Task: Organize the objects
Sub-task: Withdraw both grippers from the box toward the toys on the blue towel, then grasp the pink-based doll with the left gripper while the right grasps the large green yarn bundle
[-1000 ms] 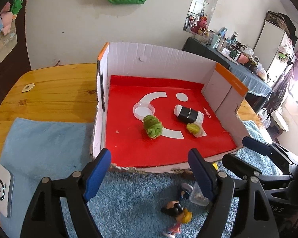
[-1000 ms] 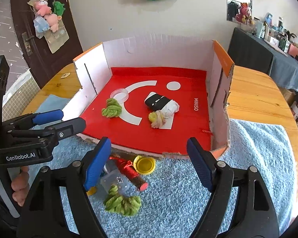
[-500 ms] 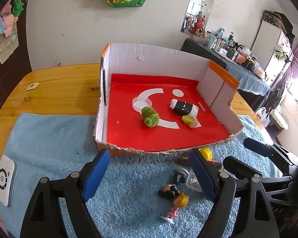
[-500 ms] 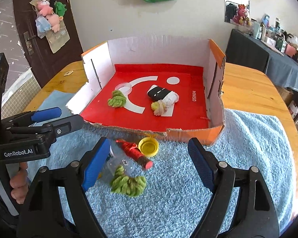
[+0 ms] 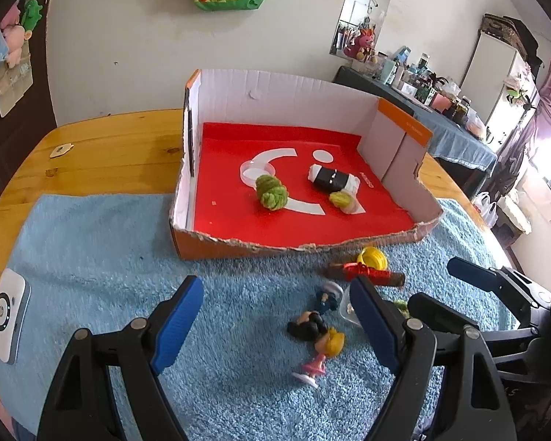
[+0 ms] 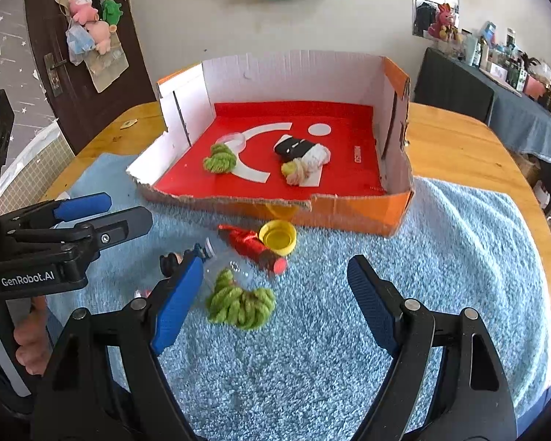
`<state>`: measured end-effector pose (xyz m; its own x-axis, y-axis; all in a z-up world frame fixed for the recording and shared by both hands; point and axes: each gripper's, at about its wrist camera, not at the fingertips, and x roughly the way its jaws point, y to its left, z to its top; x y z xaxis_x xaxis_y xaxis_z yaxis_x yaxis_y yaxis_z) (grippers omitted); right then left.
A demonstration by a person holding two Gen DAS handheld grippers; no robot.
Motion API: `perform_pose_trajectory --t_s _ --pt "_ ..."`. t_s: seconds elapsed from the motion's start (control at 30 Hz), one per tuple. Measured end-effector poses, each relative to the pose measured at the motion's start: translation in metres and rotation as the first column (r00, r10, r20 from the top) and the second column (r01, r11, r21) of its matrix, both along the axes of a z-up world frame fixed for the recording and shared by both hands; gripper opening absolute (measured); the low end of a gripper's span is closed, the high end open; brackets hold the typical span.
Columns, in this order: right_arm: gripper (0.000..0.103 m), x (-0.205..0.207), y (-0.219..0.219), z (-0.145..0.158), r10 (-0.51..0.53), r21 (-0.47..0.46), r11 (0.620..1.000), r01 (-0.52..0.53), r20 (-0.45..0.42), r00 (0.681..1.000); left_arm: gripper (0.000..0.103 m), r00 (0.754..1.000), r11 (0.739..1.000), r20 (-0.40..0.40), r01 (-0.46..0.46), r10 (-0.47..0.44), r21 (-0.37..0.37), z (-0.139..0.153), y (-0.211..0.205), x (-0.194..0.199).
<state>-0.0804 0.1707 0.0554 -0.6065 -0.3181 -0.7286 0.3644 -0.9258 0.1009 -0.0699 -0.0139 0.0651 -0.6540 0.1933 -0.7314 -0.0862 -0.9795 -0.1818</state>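
Fingers [image 6: 176,305] of both grippers spread, empty; green yarn bundle [image 6: 240,303] between right pair, untouched

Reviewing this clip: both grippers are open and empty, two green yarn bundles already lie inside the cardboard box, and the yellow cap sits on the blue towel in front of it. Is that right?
Not quite. Only one green yarn bundle lies inside the cardboard box; the other green yarn bundle is on the blue towel, as the right wrist view shows. The rest holds: the left gripper and right gripper are open and empty, and the yellow cap sits before the box.

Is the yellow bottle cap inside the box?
No, the yellow bottle cap lies on the blue towel just outside the torn front edge of the box.
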Motion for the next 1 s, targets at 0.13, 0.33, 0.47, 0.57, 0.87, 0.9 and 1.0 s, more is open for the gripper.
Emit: perform_pose_trajectory --t_s 0.13,0.33,0.47,0.57,0.87,0.9,1.0 --pt "0.081 0.003 0.000 -0.003 -0.001 0.001 1.000 0.001 0.006 1.000 0.084 1.000 1.000 0.000 0.005 -0.005 -0.003 -0.001 0.001 0.004" --pt "0.081 0.008 -0.001 -0.008 0.003 0.003 1.000 -0.003 0.014 1.000 0.084 1.000 1.000 0.007 0.011 -0.011 -0.007 -0.005 0.002 0.011" --pt "0.081 0.011 -0.001 -0.014 0.003 0.003 1.000 -0.004 0.024 1.000 0.084 1.000 1.000 0.015 0.015 -0.015 -0.012 -0.009 0.002 0.015" --pt "0.081 0.011 0.000 -0.018 0.002 0.000 1.000 -0.002 0.033 0.999 0.084 1.000 1.000 0.025 0.018 -0.018 -0.016 -0.014 0.002 0.017" --pt "0.081 0.011 0.001 -0.022 0.004 -0.007 1.000 -0.003 0.046 0.999 0.084 0.997 0.999 0.063 0.046 -0.045 -0.023 -0.030 0.007 0.024" --pt "0.081 0.011 0.001 -0.023 0.003 -0.009 1.000 -0.003 0.048 0.999 0.084 0.997 0.998 0.066 0.050 -0.048 -0.024 -0.031 0.008 0.024" --pt "0.081 0.009 0.003 -0.024 0.001 -0.019 1.000 0.000 0.054 0.999 0.084 0.996 0.998 0.073 0.057 -0.055 -0.024 -0.034 0.010 0.025"
